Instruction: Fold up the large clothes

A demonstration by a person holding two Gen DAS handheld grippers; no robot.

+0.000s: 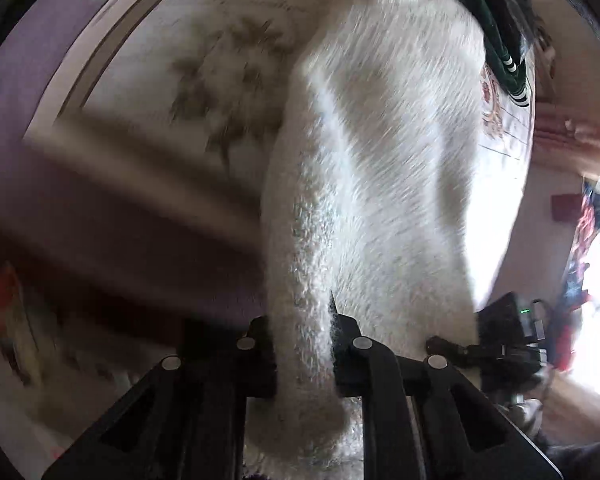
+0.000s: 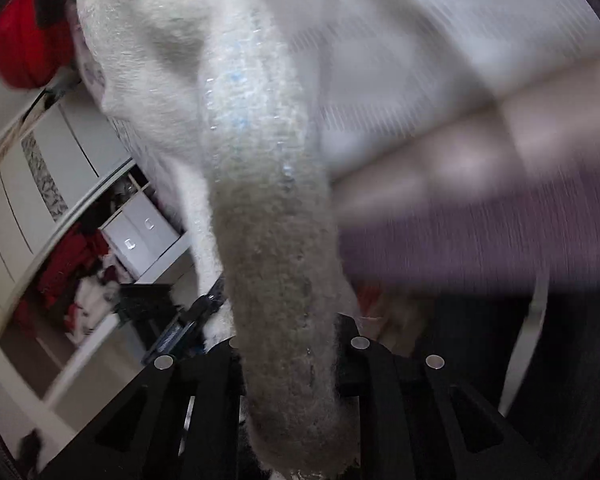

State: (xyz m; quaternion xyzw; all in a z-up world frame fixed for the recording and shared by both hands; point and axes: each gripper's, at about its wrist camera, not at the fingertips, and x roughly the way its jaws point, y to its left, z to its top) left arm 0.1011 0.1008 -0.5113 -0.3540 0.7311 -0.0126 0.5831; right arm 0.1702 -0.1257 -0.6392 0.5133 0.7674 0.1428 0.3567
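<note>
The left gripper [image 1: 303, 356] was clamped on a fluffy white garment [image 1: 379, 168], which rose toward 12 o'clock. The right gripper [image 2: 290, 364] pinched another fold of it, with white drawers [image 2: 140, 236] at 9 o'clock.

I am finding no words, labels, brand names or numbers to read in either wrist view. The fluffy white fleece garment [image 1: 379, 168] I am holding is showing no tag or print. The dark green cloth with white stripes [image 1: 503, 52] is carrying stripes only, no lettering. The small black device with a green light [image 1: 511, 320] is too blurred for any marking to be made out.
</note>
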